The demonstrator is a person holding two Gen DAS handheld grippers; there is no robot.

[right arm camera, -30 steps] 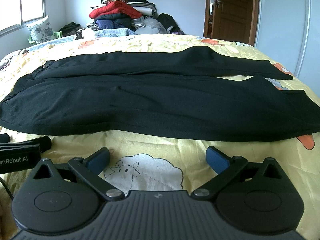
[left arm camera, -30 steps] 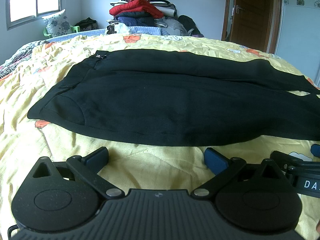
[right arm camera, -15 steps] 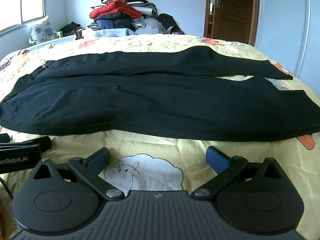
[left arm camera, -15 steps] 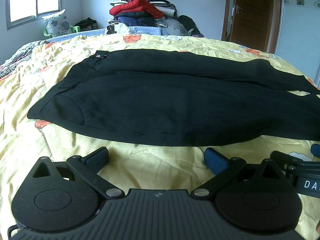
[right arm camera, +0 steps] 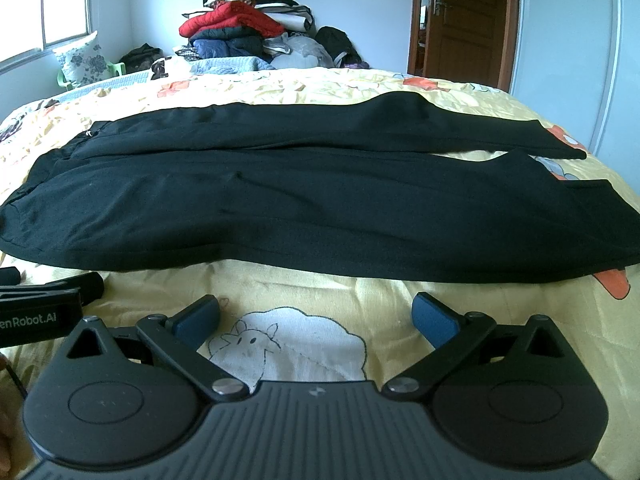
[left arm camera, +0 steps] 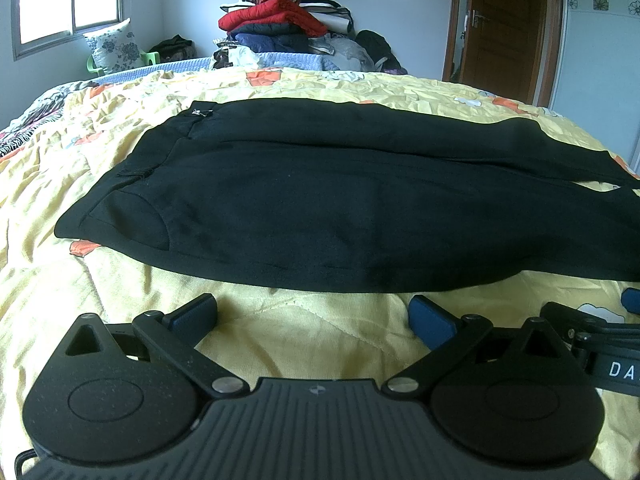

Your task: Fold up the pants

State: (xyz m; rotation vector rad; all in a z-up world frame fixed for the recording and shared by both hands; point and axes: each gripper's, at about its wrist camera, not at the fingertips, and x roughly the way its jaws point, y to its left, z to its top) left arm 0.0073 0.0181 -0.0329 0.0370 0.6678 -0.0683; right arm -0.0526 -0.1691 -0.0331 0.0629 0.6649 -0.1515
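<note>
Black pants (left arm camera: 340,200) lie flat and spread out on a yellow quilted bed (left arm camera: 300,328), waistband to the left, legs running right. In the right wrist view the pants (right arm camera: 320,208) show both legs side by side, cuffs at the right. My left gripper (left arm camera: 312,314) is open and empty, low over the quilt just in front of the pants' near edge. My right gripper (right arm camera: 316,316) is open and empty, also just short of the near edge, above a sheep print (right arm camera: 288,344). Each gripper shows at the edge of the other's view.
A pile of clothes and bedding (left arm camera: 284,28) is stacked at the far side of the bed. A flowered pillow (left arm camera: 112,50) sits by the window at the far left. A wooden door (left arm camera: 500,28) and a white wardrobe (right arm camera: 580,48) stand at the right.
</note>
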